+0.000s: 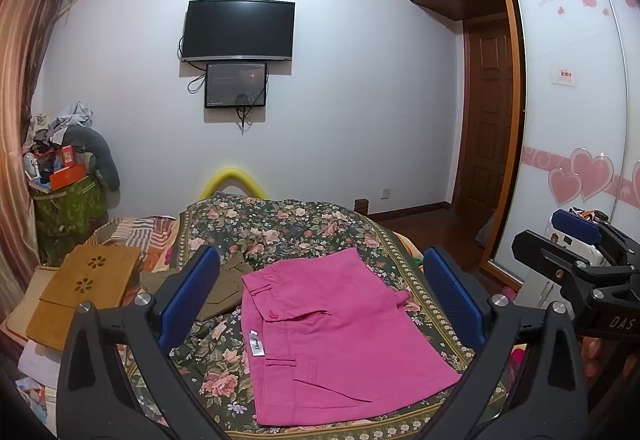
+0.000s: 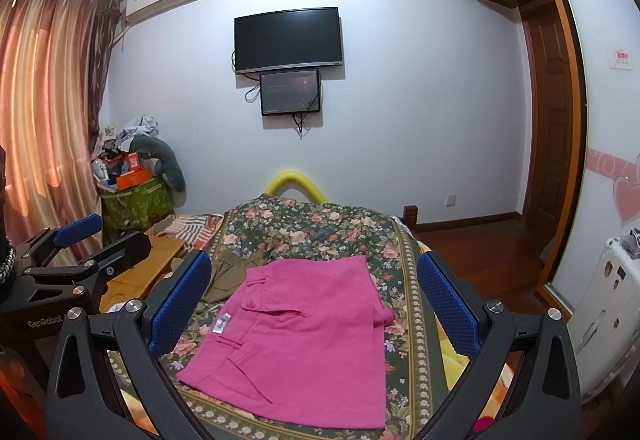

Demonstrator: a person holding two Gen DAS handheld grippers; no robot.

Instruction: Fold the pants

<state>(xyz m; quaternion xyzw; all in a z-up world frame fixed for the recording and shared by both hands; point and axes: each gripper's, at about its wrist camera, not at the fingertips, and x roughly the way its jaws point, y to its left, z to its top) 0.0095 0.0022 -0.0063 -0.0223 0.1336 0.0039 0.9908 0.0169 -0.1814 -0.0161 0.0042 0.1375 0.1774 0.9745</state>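
At far left a green laundry basket [image 2: 136, 199] is heaped with clothes and an orange box [image 2: 134, 175]. The left gripper [image 1: 320, 292] is held above the bed with jaws spread apart, nothing held. Centred on the floral bedspread [image 1: 280, 224] lie the pink pants [image 1: 340, 328], already folded into a compact rectangle, olive garment [image 1: 224, 288] just beside. The right gripper [image 2: 314, 300] is likewise spread and empty. Folding is judged nearly done; a final fold or smoothing may be called for
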